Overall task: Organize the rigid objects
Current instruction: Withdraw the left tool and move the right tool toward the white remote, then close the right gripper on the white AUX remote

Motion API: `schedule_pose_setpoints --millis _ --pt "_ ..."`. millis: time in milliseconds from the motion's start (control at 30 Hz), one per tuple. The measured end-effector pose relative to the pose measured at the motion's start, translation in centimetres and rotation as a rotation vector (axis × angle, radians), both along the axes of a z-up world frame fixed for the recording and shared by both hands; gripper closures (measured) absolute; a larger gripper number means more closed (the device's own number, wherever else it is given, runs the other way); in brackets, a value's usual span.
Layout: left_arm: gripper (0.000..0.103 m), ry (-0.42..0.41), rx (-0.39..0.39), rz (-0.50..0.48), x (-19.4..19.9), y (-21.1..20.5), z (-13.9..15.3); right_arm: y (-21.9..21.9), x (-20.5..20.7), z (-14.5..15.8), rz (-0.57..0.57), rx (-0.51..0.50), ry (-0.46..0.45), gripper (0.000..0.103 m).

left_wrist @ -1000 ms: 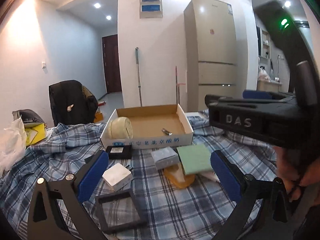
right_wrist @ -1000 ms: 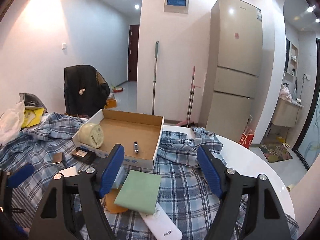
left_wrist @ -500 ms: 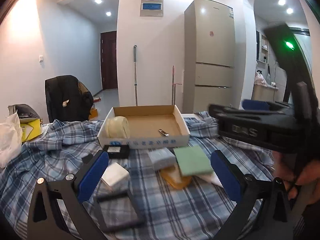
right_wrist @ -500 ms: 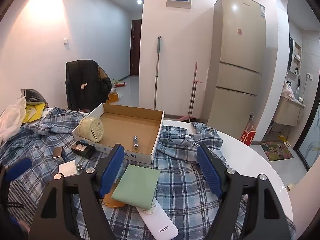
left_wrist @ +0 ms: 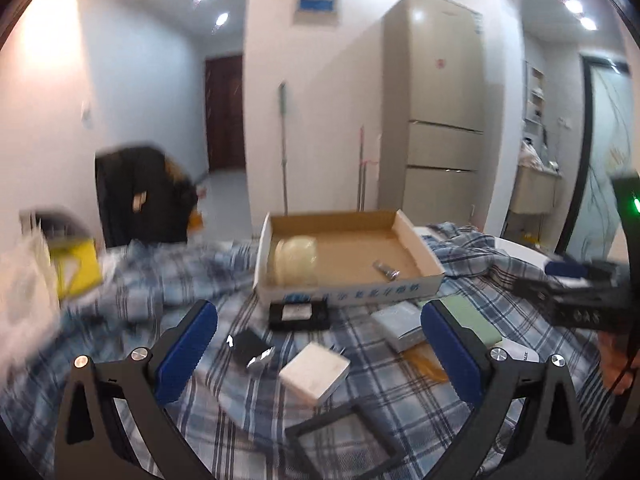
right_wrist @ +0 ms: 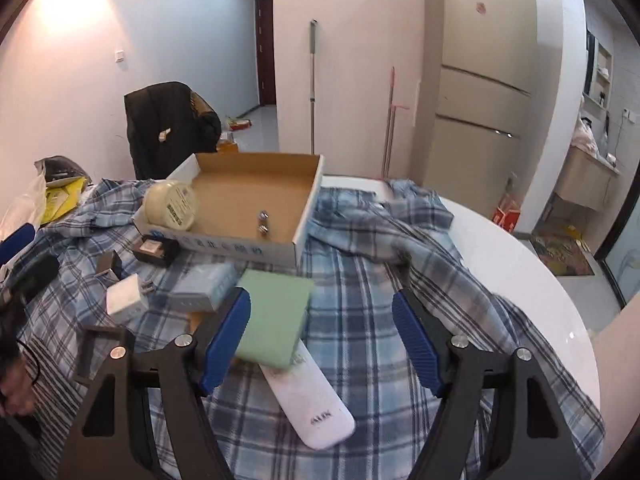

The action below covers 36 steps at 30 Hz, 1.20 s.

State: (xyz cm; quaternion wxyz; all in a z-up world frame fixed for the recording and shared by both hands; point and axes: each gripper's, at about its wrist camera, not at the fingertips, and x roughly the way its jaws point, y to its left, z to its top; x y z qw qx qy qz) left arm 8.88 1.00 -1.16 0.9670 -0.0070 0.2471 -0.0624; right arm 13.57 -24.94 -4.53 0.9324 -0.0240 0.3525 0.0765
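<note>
A soft woven plaid cloth (right_wrist: 360, 280) covers the glossy white table (right_wrist: 520, 264). The cardboard tray (right_wrist: 248, 184) is matt brown inside, its outer wall (left_wrist: 352, 292) white and printed. The remote (right_wrist: 312, 404) is smooth white plastic, the green pad (right_wrist: 272, 316) matt, and the small clip (right_wrist: 262, 222) shiny metal. The gripper pads (right_wrist: 412, 340) are ribbed blue rubber on matt black arms

"DAS" is showing in pale letters on the black gripper body (left_wrist: 580, 312) at three o'clock. "AUX" is reading on the white remote control (right_wrist: 308, 396) at six o'clock. Blue print on the cardboard box (right_wrist: 224, 245) is staying illegible.
</note>
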Motion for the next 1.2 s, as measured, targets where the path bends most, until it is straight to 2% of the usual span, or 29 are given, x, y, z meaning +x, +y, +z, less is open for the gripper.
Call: schedule_pose_setpoints --millis 33,167,200,267,333,433,767,867,1033,1200 --pt "0.000 0.019 -0.012 0.005 0.1 0.4 -0.1 -0.2 -0.1 -0.3 0.014 0.001 0.015 0.032" --pt "0.000 0.192 -0.003 0.005 0.4 0.9 -1.4 -0.1 -0.9 -2.0 0.070 -0.040 0.077 0.040" --pt "0.000 0.204 -0.009 0.003 0.0 0.9 -1.7 0.0 -1.3 -2.5 0.076 -0.059 0.081 0.040" --pt "0.000 0.200 0.016 0.006 -0.6 0.5 -2.2 0.1 -1.6 -3.4 0.079 -0.087 0.087 0.042" --pt "0.000 0.177 0.056 0.016 -1.0 -0.1 -2.7 0.4 -1.4 -4.6 0.113 -0.084 0.138 0.048" --pt "0.000 0.170 0.079 0.028 -0.8 -0.4 -3.1 1.1 -0.7 -5.1 0.161 -0.075 0.184 0.048" --pt "0.000 0.141 0.050 0.038 -1.1 0.2 -3.1 3.4 0.6 -6.2 0.222 -0.107 0.225 0.050" --pt "0.000 0.138 0.054 0.026 -1.3 0.0 -3.2 3.7 1.0 -6.3 0.213 -0.137 0.228 0.050" --pt "0.000 0.146 0.046 0.026 -1.2 0.0 -3.2 2.9 2.1 -6.2 0.191 -0.106 0.254 0.050" --pt "0.000 0.170 0.033 0.034 -0.9 0.2 -3.6 3.2 3.0 -7.0 0.189 -0.131 0.293 0.048"
